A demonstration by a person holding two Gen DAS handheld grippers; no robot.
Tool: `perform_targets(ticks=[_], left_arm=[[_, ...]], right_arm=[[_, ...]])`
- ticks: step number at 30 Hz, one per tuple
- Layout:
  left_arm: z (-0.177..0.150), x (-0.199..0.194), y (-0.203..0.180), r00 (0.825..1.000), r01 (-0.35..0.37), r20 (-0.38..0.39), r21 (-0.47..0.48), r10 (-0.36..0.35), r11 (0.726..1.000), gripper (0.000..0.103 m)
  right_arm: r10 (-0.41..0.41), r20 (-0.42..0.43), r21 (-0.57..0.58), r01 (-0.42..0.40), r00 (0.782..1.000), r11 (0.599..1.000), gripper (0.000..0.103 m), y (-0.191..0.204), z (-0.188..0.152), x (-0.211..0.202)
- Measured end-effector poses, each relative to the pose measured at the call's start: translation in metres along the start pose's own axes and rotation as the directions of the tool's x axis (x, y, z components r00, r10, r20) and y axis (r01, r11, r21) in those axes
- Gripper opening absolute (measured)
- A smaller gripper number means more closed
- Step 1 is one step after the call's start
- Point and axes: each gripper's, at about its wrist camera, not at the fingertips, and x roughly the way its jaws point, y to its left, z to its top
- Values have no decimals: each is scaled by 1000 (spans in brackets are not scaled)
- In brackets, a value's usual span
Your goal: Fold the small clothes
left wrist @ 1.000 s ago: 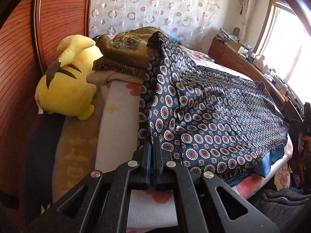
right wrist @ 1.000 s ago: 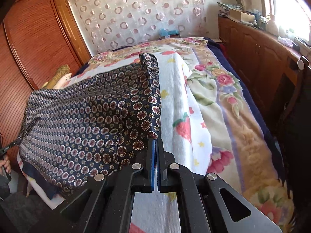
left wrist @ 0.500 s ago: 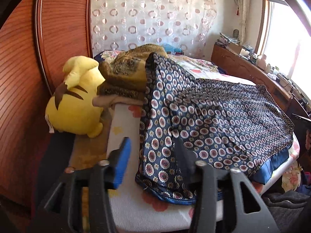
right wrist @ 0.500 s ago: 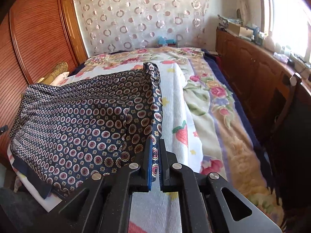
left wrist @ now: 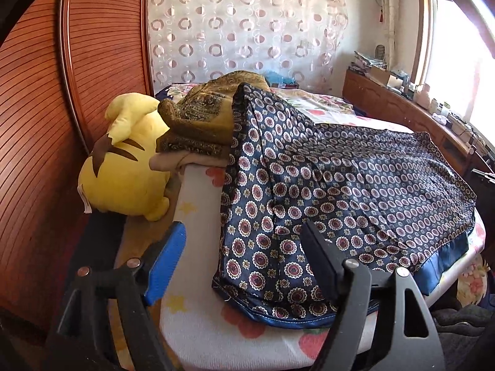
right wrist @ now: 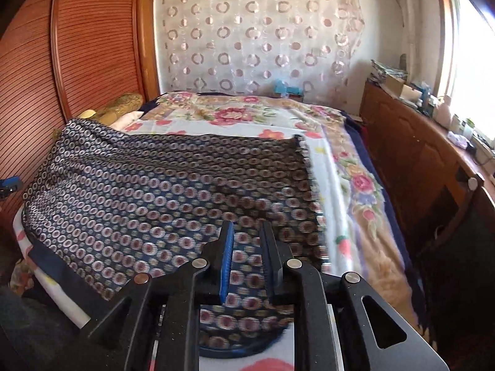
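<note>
A navy cloth with round maroon-and-white medallions lies spread over the near part of the bed, its far left corner draped up over a pile of folded cloth. It also shows in the right wrist view. My left gripper is open wide and empty, just above the cloth's near left corner. My right gripper is open by a narrow gap, with nothing between its fingers, above the cloth's near right part.
A yellow plush toy sits at the bed's left beside a brown wooden wardrobe. Folded olive patterned cloth is stacked behind it. A floral bedspread covers the bed. A wooden sideboard with clutter runs along the right under the window.
Both grippers have let go of the cloth: the left opened first, then the right. The cloth has dropped flat onto the bed. Both grippers have pulled back a little.
</note>
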Motion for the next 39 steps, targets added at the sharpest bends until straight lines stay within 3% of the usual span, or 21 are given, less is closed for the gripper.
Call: perform_targets(ticks=[6,10,16,24,27,33,39], left_arm=[[-7,6,1,1000,1,-18,-9,-1,1000,77],[-13,8,5,1000,4,-29,-29,-5,1000,77],[-26,14,9,998,13,-55,-46,-15,999,77],[-38,16,7,996,40,-75,-66,-45,997,77],[-41,19,6,994,68,-79,-90,-76,994,75],[-42,21,7,996,63,-62,-121,-70,991,62],[-41,22,13,997,52,-57,-149,-61,987,62]], right_arm=[[51,-86,-22,-53,995,998,21,44,-15,43],[67,-148,-20,-70,987,997,23,54,-21,72],[-1,-131,-78,-9,991,997,35,72,-21,79],[-57,-80,-41,54,995,998,64,66,-38,76],[-41,-89,12,42,995,999,71,50,-48,70],[-28,-75,12,29,997,1000,77,41,-51,66],[-20,-52,9,21,998,1000,78,37,-59,60]])
